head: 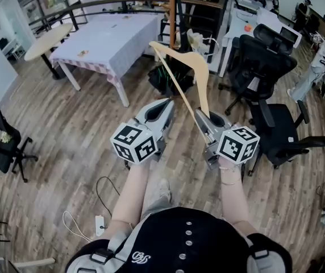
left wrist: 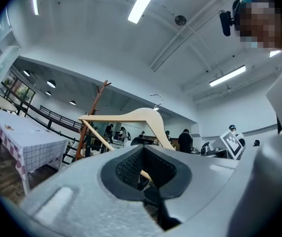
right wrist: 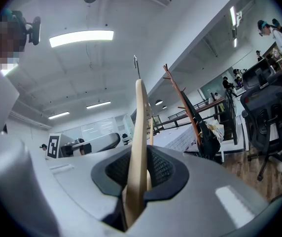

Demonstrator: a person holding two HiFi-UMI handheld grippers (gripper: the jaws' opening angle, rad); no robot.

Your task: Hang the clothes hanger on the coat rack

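Observation:
A pale wooden clothes hanger stands up from my right gripper, which is shut on its lower end. In the right gripper view the hanger rises edge-on from between the jaws, its metal hook on top. My left gripper is beside it on the left, shut with nothing in it; from there the hanger shows just beyond the jaws. The wooden coat rack stands ahead, past the hanger, with a dark bag hanging on it. The rack's branched pole shows in both gripper views.
A table with a white checked cloth is at the left of the rack, with a round table behind it. Black office chairs stand at the right and another at far left. A power strip and cables lie on the floor.

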